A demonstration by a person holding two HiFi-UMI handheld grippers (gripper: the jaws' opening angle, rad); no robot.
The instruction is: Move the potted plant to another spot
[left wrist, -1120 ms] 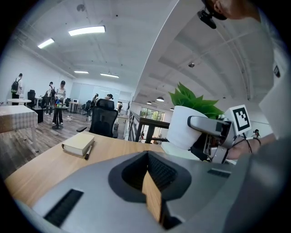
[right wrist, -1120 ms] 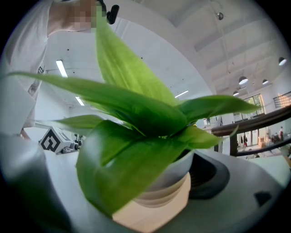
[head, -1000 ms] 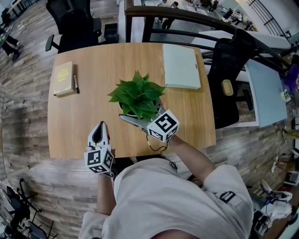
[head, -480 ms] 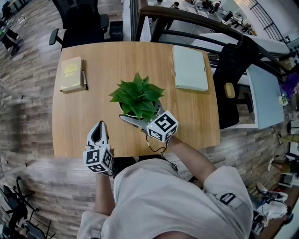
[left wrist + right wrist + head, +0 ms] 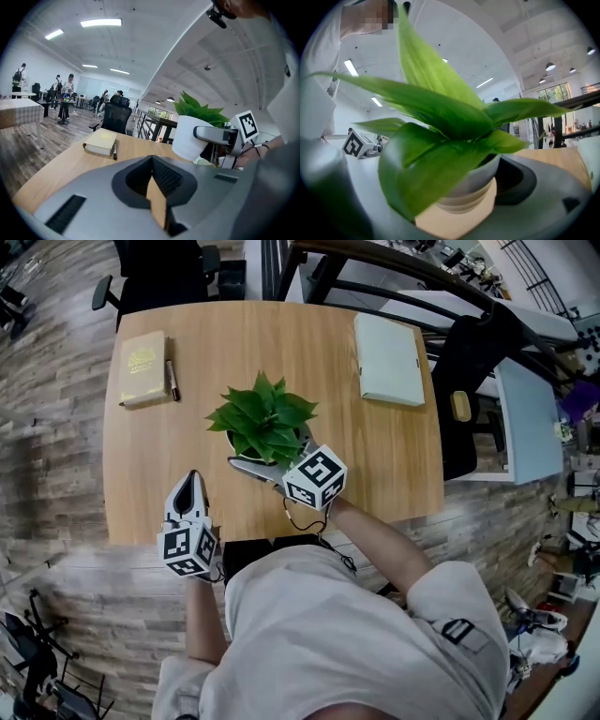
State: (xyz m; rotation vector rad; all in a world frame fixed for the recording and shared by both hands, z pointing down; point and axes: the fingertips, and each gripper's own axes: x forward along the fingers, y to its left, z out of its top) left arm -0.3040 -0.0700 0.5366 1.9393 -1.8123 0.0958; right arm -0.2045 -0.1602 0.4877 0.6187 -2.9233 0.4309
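The potted plant (image 5: 262, 416), green leaves in a white pot (image 5: 190, 138), is near the middle of the wooden table (image 5: 375, 460). My right gripper (image 5: 253, 454) is shut on the pot, one jaw on each side of it, and the leaves (image 5: 440, 122) fill the right gripper view. I cannot tell whether the pot's base touches the table. My left gripper (image 5: 193, 480) hovers at the table's near edge, left of the plant. It is shut with nothing between its jaws, and in its own view (image 5: 157, 201) it points toward the book.
A tan book (image 5: 143, 368) with a pen (image 5: 172, 381) beside it lies at the far left corner. A pale green notebook (image 5: 389, 345) lies at the far right. Black chairs stand behind the table (image 5: 164, 268) and at its right side (image 5: 473, 371).
My right gripper and the plant have shifted left across the table, away from the notebook and toward the book. My left gripper has hardly moved.
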